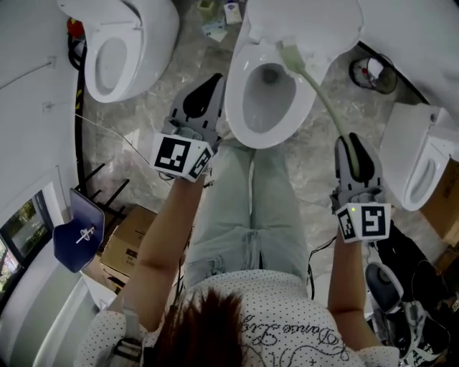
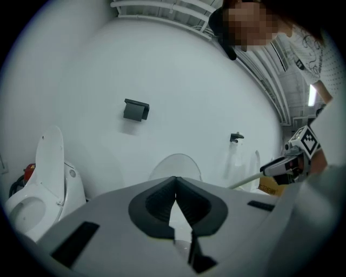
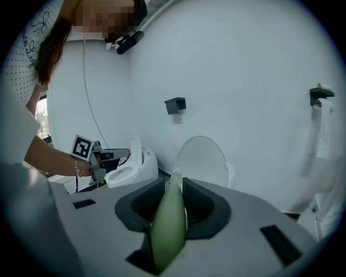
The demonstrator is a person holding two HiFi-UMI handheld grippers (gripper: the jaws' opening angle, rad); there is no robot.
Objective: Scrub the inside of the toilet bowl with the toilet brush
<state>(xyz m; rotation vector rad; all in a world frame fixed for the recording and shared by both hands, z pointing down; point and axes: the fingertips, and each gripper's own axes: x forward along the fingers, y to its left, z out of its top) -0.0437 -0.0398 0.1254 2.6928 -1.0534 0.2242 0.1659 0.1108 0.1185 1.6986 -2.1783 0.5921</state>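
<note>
I'm standing over the toilet bowl, which is lying at 12 o'clock from me, w/ its lid raised behind it. My right hand-held gripper is hanging at approx. 4 o'clock of the bowl, off its rim and over the floor. In the right gripper view its jaws are pinching the green handle of the toilet brush, w/ the handle running fwd between them. In the head view the toilet brush is slanting up toward 11 o'clock from that gripper. Its head is reaching the back of the bowl at approx. 1 o'clock of the rim, above the water opening. I can't tell whether it's touching the porcelain.

My left hand-held gripper is hovering just beside the bowl's outer wall at approx. 9 o'clock. In the left gripper view this gripper is showing its jaws pressed together at the tips w/ nothing between them.

A 2nd toilet is sitting at 10 o'clock, a 3rd at 3 o'clock, and a cardboard box at 8 o'clock.
</note>
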